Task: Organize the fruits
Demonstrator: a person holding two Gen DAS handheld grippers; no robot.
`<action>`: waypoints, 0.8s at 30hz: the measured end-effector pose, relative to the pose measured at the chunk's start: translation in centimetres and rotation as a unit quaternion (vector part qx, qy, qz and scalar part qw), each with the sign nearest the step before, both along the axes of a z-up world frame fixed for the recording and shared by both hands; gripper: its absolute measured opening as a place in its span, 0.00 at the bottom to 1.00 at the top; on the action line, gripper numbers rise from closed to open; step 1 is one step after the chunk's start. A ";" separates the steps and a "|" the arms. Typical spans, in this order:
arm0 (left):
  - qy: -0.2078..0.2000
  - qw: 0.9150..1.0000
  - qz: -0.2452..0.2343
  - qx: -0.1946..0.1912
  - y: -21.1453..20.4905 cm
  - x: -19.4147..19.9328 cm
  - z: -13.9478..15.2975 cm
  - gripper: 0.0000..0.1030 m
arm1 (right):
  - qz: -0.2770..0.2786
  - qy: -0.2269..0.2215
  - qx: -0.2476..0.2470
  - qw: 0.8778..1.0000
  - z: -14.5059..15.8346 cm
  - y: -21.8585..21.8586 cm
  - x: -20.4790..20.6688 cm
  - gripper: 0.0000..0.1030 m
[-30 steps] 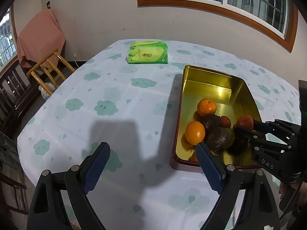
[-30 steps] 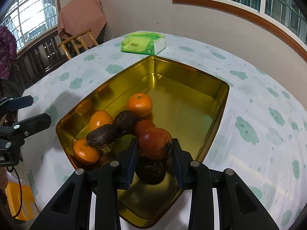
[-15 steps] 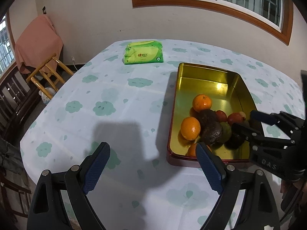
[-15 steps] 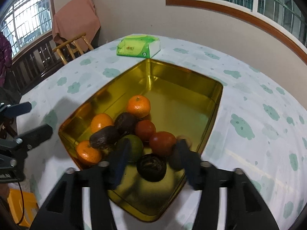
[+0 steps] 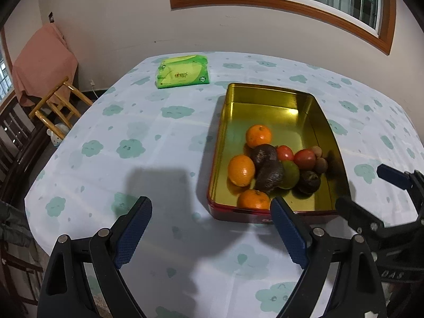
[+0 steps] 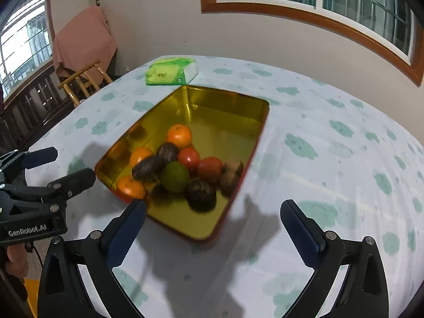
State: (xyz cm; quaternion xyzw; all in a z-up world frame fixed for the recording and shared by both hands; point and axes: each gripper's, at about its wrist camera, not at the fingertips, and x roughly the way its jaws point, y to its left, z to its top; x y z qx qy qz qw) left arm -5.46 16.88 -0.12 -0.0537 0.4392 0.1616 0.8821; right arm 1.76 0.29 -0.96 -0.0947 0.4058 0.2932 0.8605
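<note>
While the fruit lies heaped at the near end of the tin, the entries run as follows.

Fruit: three round orange citrus fruits, one at; two dark wrinkled avocados, one at; a round green citrus; two red tomatoes, one at; a dark round fruit; two small brown fruits, one at. All touch or lean on neighbours.
Container: shallow rectangular gold-lined metal tin with a red outer wall, far half bare, standing on the surface, which wears a white cloth printed with green clouds.
Right tool: jaws opening, spread wide, nothing between them; it hangs over the tin's near corner, clear of the fruit.
Left tool: jaws wide apart, empty, above bare cloth just beside the tin's near wall.
Risk, pile: the heap looks loose; a nudge from either tool could roll a round fruit into the bare half.
Risk, soft fruit: tomatoes and ripe avocados would likely bruise under a hard squeeze.
Risk, tin: a tool catching the rim could slide or tip the light tin on the smooth cloth.
Risk, crowding: both tools sit near the same corner and could knock together.
Beyond: green plastic tissue pack past the tin's far end.
Unclear: the right wrist view is blurred, so the small brown fruits cannot be identified; fruit undersides are hidden; whether anything lies beneath the heap cannot be told.
</note>
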 end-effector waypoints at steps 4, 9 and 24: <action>0.006 1.000 -0.008 -0.001 -0.9 0.1 -0.1 0.86 | -0.003 0.018 -0.008 1.000 -0.7 -0.4 -0.4 1.00; 0.008 1.000 -0.014 0.001 -1.7 0.0 0.0 0.86 | -0.013 0.018 -0.009 1.000 -0.9 -1.0 -0.6 1.00; 0.019 1.000 -0.020 0.005 -2.6 0.3 -0.2 0.86 | -0.009 0.029 -0.020 0.999 -1.8 -0.8 -1.0 1.00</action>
